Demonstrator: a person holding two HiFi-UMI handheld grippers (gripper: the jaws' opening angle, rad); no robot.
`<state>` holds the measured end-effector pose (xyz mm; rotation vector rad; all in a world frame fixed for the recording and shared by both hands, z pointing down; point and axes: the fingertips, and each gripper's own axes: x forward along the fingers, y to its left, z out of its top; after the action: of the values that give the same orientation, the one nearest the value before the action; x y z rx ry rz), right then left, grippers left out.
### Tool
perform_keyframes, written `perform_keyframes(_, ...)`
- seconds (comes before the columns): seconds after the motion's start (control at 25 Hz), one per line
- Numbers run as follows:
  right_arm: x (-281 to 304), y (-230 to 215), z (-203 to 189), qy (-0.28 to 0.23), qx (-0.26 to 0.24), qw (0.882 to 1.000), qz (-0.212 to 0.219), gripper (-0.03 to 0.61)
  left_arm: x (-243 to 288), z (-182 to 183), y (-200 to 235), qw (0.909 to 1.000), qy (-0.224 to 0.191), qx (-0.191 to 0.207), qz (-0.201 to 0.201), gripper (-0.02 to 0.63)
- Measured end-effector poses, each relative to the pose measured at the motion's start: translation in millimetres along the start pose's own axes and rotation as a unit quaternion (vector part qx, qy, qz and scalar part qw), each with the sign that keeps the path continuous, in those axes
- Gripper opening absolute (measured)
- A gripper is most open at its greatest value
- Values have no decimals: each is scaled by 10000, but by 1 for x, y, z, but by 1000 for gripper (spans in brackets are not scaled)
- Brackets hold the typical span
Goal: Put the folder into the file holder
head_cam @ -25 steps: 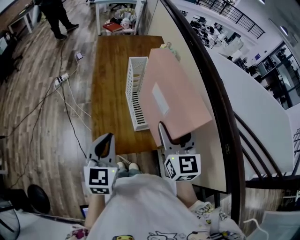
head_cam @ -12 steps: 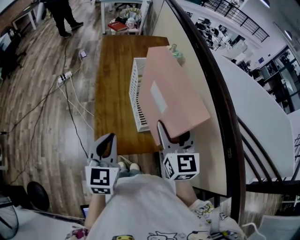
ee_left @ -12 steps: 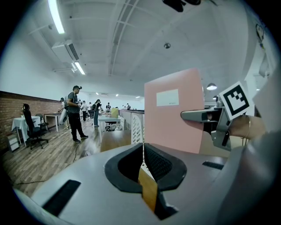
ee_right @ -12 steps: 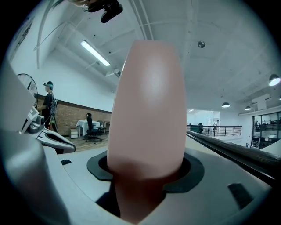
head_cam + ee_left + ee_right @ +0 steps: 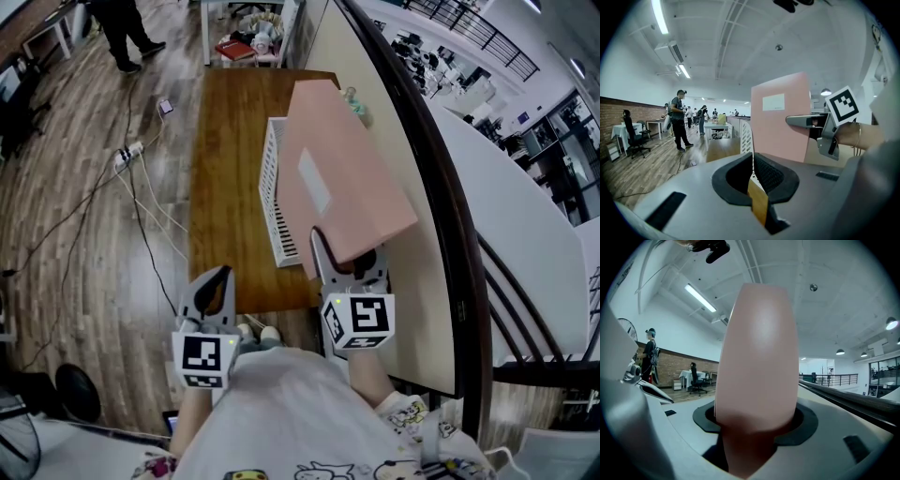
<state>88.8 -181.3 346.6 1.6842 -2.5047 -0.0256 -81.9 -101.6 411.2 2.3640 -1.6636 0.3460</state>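
Note:
A pink folder [image 5: 337, 178] with a pale label is held up on edge above the brown table [image 5: 220, 178], its near corner clamped in my right gripper [image 5: 345, 272]. It hangs over the right side of the white slotted file holder [image 5: 272, 192] and partly hides it. In the right gripper view the pink folder [image 5: 757, 357] fills the middle, wedged between the jaws. My left gripper [image 5: 211, 298] hangs below the table's near edge, jaws closed on nothing. In the left gripper view the pink folder [image 5: 780, 117] stands upright beside the white file holder [image 5: 746, 140], with the right gripper [image 5: 806, 123] at its edge.
A beige partition wall [image 5: 412, 187] with a dark rail runs along the table's right side. Cables and a power strip [image 5: 127, 155] lie on the wooden floor to the left. A person [image 5: 117, 28] stands far off at the top left. A small bottle [image 5: 354, 103] stands behind the folder.
The right gripper has carried the folder a little leftward and farther over the file holder. The left gripper has stayed where it was.

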Motion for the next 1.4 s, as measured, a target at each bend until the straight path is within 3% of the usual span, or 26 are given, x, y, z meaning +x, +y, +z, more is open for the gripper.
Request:
perform_keyframes(0.64, 19, -8, 1, -514, 480, 9970, -323, 278, 18, -7, 3, 9998, 159, -56, -129, 11)
perform_keyframes(1.4, 27, 2, -24, -1014, 425, 9925, -538, 278, 26, -24, 0, 9986, 374, -31, -384, 11)
